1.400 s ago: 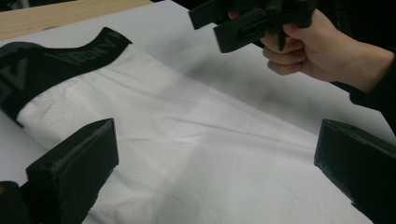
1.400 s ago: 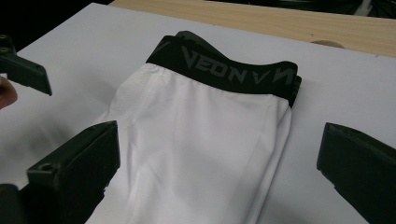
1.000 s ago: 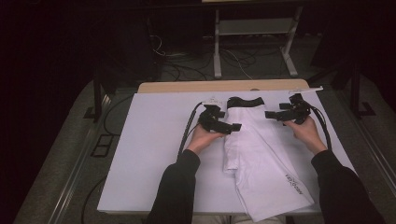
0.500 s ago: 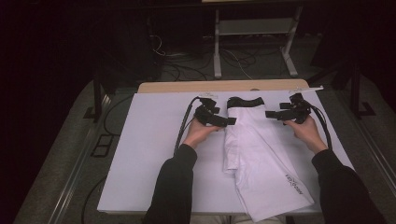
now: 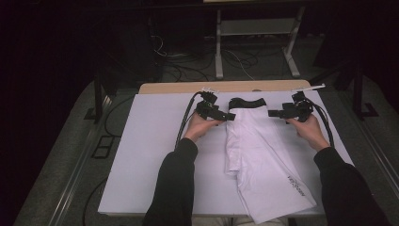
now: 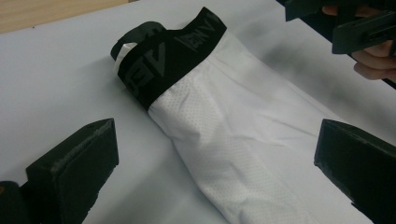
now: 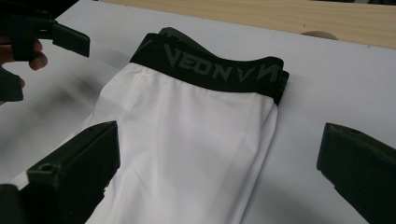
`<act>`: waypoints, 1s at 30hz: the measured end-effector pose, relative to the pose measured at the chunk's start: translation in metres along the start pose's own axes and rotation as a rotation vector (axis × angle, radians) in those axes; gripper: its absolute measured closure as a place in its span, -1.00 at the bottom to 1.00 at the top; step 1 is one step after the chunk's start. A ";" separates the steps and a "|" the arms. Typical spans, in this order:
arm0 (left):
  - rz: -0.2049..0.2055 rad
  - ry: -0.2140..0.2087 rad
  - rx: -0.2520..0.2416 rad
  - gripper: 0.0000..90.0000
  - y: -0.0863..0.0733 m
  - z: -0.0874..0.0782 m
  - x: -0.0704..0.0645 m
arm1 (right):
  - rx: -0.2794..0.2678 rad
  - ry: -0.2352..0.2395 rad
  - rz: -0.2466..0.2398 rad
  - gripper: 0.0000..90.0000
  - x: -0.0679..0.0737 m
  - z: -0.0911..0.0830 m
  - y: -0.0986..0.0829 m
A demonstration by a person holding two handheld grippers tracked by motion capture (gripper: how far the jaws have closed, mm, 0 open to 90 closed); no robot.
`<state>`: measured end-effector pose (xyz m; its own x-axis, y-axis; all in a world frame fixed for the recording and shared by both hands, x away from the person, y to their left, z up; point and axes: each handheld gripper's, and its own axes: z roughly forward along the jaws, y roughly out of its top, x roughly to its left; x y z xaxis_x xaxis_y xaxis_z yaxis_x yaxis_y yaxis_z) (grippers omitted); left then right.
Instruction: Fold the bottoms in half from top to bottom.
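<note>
Both grippers have advanced to the black waistband point(image 5: 246, 102) of the one white garment point(image 5: 261, 155), folded lengthwise on the white table cover point(image 5: 141, 155). Left gripper point(image 5: 227, 115) and right gripper point(image 5: 274, 113) flank it, jaws apart, holding nothing. Judged step: approach; next, each closes on a waistband corner

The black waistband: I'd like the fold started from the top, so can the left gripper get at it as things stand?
Probably yes. The left gripper is open beside the waistband of the white shorts, and nothing lies between its jaws and the band. The right gripper is off at the other side.
</note>
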<state>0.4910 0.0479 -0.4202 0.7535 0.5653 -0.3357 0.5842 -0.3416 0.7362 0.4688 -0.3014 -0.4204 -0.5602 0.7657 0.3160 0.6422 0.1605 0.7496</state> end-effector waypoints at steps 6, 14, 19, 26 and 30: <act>-0.021 -0.008 0.012 -1.00 0.002 0.006 0.006 | 0.005 -0.001 0.014 -1.00 -0.003 0.002 0.004; -0.058 -0.028 -0.010 -1.00 0.006 0.009 0.008 | 0.078 -0.023 0.012 -1.00 -0.007 0.010 0.007; -0.095 -0.036 -0.018 -1.00 0.004 0.009 0.014 | 0.101 -0.031 0.024 -1.00 -0.008 0.013 0.009; -0.095 -0.043 0.002 -0.99 0.002 0.015 0.013 | 0.128 -0.045 0.057 -0.79 -0.013 0.018 0.009; -0.115 -0.058 0.005 -0.91 0.000 0.019 0.016 | 0.136 -0.030 0.091 -0.67 -0.019 0.023 0.006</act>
<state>0.5082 0.0427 -0.4368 0.6974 0.5569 -0.4511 0.6691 -0.2805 0.6882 0.4954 -0.3009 -0.4356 -0.4818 0.7989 0.3600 0.7557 0.1708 0.6323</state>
